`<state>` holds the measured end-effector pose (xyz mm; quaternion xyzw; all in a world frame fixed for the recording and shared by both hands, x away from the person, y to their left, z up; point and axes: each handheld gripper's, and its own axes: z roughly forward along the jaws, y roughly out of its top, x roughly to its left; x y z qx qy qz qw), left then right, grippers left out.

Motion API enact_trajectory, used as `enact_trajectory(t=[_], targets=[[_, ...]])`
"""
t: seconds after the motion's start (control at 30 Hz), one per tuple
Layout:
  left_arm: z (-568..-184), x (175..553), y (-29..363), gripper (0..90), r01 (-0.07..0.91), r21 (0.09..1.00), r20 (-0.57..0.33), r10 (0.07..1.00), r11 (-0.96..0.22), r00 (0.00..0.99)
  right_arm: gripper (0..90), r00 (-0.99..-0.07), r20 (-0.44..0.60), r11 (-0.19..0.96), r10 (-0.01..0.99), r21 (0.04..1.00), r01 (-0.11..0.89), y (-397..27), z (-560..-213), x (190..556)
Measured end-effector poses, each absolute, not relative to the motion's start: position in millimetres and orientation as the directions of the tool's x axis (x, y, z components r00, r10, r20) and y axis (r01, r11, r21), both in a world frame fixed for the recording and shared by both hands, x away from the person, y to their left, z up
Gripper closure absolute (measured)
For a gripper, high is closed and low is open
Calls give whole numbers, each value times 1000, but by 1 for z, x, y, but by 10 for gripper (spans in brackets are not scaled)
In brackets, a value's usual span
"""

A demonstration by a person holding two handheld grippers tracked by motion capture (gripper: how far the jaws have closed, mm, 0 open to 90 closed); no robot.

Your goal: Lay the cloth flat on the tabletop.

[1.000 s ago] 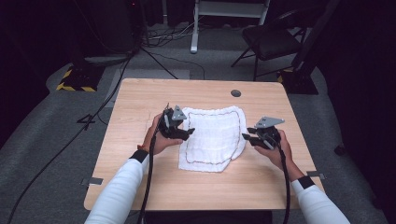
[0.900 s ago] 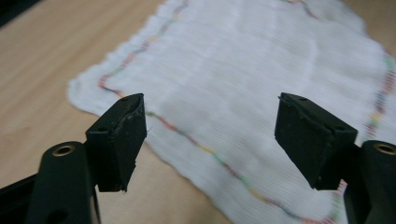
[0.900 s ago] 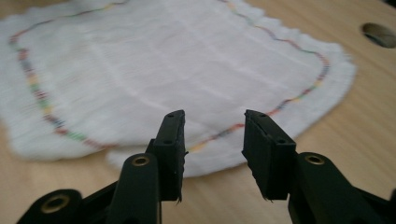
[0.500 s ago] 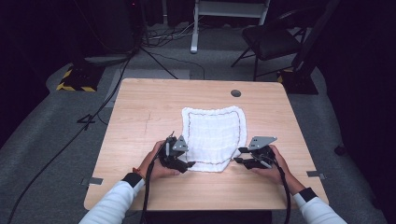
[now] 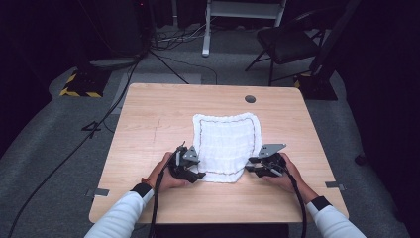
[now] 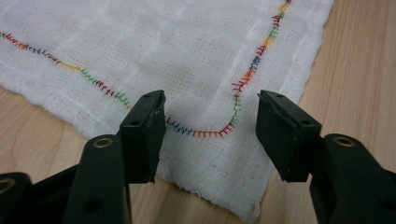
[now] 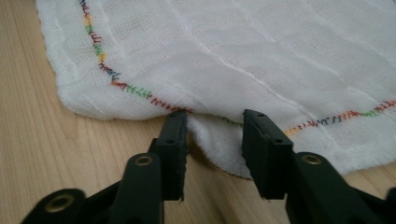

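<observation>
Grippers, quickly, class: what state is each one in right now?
Left gripper: open, closing astride the white cloth's corner.
Right gripper: open, closing around its edge.

No readable text, label, brand or number anywhere. Only yellow-and-black hazard stripes (image 5: pixel 78 85) on a base on the floor, far left of the table.

You see a white cloth (image 6: pixel 187 51) of loose, matt gauze weave with multicoloured stitching (image 6: pixel 205 133), lying on your smooth pale wood-grain tabletop (image 5: pixel 148 129); each claw's jaws are matt black plastic.
</observation>
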<state>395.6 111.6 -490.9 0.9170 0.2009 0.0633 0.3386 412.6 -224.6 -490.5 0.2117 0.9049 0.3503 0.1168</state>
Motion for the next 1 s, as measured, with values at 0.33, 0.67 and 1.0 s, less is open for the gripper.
enact_trajectory(t=[0.33,0.67,1.0], targets=[[-482,394,116,828,293,638,30,404,-712,914,891,-867,-114,681,486,670,294,-233,-483,411],[-458,390,133,857,292,720,14,433,-630,901,895,-842,-111,585,528,766,267,-270,-444,394],[-466,363,115,859,244,668,14,340,-703,940,895,-860,-88,618,502,732,286,-286,-456,361]])
